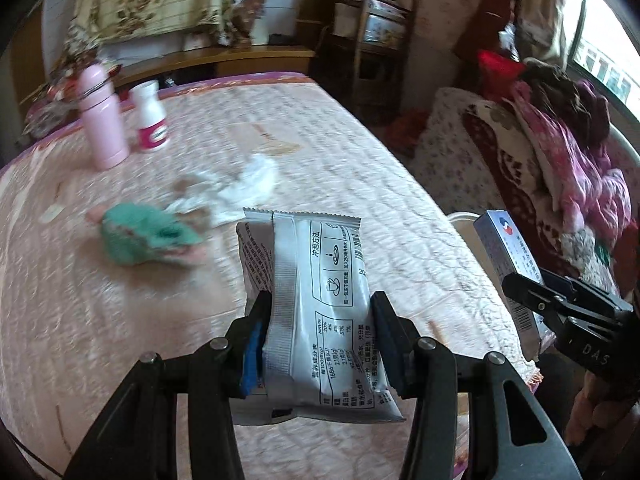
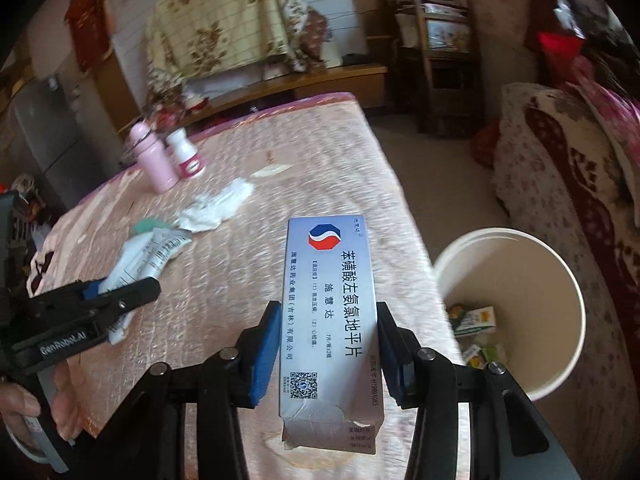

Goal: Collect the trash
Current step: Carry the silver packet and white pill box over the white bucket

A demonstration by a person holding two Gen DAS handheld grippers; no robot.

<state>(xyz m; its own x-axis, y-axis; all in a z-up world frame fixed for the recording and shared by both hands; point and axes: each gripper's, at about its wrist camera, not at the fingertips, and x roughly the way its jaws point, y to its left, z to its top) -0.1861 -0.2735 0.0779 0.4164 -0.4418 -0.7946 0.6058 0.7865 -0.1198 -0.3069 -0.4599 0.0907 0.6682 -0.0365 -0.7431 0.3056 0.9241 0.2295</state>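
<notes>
Both claws are loaded right now. My left gripper [image 1: 320, 336] is clamped on a silver snack wrapper [image 1: 316, 300], one pad pressing on each long side. The wrapper stands up out of the claw, its crimped top edge farthest from me and the bottom end hanging back past the pads, held above the pink quilted bedspread [image 1: 360, 152].

My right gripper [image 2: 326, 344] is closed on a blue-and-white medicine box [image 2: 330, 320], squeezed on both long edges. The box points away from me, logo end out front, and its torn flap end sticks out behind the pads toward the camera. It sits over the bedspread's right edge. In the right view, the white trash bucket [image 2: 560, 280] stands on the floor just beside the bed, to the right of the box, with a few small cartons [image 2: 476, 320] already at the bottom.

From the left camera I can see the right claw at the far right with the box in it, and the bucket's rim peeking out just behind it. From the right camera the left claw shows at the left edge with the wrapper in it, a hand [image 2: 24, 412] below it.

Still lying on the bed, well ahead of both claws: a crumpled white tissue [image 1: 244, 188], a green cloth-looking lump [image 1: 144, 236] (blurred, can't tell more), plus a pink flask [image 1: 102, 120] and a white bottle [image 1: 150, 118] standing at the far side.
</notes>
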